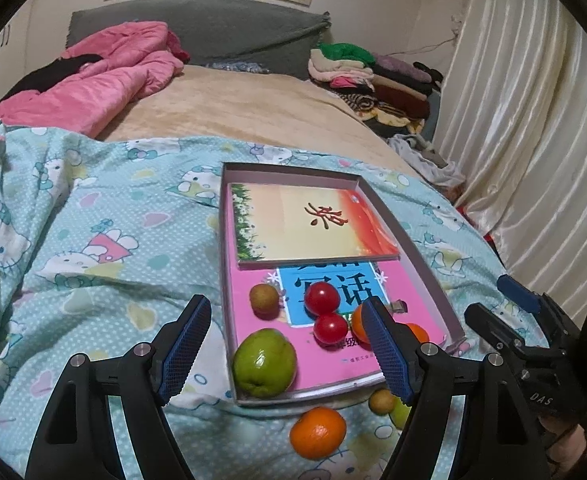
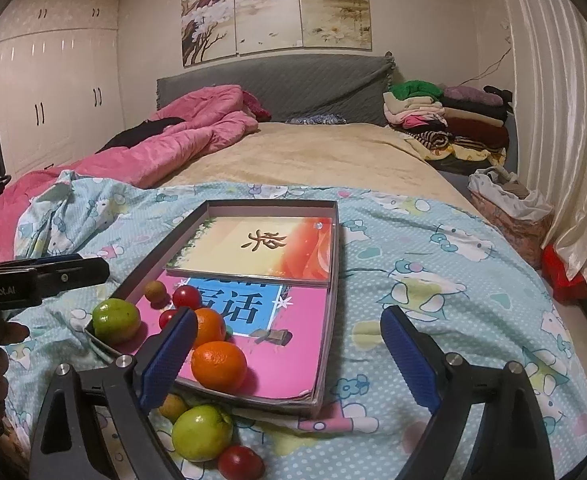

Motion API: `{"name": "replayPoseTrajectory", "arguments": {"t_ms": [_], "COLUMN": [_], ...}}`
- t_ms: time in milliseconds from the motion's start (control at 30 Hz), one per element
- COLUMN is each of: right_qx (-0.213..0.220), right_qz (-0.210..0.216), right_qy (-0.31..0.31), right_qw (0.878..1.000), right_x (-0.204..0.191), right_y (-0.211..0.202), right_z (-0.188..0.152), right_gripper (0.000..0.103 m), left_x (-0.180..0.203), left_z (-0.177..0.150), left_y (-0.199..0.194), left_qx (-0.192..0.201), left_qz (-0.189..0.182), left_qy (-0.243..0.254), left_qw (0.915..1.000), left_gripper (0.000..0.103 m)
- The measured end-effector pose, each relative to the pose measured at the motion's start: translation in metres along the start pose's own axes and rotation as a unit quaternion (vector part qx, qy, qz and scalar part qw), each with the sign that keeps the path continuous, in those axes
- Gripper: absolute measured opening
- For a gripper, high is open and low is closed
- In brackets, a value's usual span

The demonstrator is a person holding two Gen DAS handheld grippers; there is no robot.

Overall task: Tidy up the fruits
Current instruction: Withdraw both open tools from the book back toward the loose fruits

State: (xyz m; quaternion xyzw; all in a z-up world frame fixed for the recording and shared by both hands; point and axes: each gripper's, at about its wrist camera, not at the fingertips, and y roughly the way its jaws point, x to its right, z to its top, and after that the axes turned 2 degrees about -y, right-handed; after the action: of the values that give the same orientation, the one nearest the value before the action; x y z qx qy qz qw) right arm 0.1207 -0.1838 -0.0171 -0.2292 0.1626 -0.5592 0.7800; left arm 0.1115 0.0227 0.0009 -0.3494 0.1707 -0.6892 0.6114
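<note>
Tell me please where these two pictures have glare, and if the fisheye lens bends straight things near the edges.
Right wrist view: bright glare spots sit on the glossy wall painting and streak the wardrobe doors; the tray edges bow outward. Left wrist view: the satin curtain shines in vertical bands and curves strongly with the lens; dark vignette fills every corner in both views.

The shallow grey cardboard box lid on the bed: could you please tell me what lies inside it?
Inside the shallow grey box lid lie a pink book, a sunset-cover book on top, two green fruits... no, one green fruit, a small brown fruit, two red tomatoes and two oranges. The box floor is covered.
</note>
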Motion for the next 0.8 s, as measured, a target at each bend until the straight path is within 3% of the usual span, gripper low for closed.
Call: {"name": "replayPoseTrajectory", "arguments": {"t_ms": [800], "right_qx": [0.012], "right_qz": [0.015], "right_qy": [-0.014], "right_qw": [1.0], "right_x": [-0.01], "right_y": [-0.027], "right_z": [-0.005], "right_gripper": [0.098], "left_x": [0.015], "left_z": [-0.022], "left_y": [-0.005], "left_qx": [-0.044], "left_qz": [0.017], "left_qy": [0.012], "left_qw": [0.9988], "left_gripper": [0.079]}}
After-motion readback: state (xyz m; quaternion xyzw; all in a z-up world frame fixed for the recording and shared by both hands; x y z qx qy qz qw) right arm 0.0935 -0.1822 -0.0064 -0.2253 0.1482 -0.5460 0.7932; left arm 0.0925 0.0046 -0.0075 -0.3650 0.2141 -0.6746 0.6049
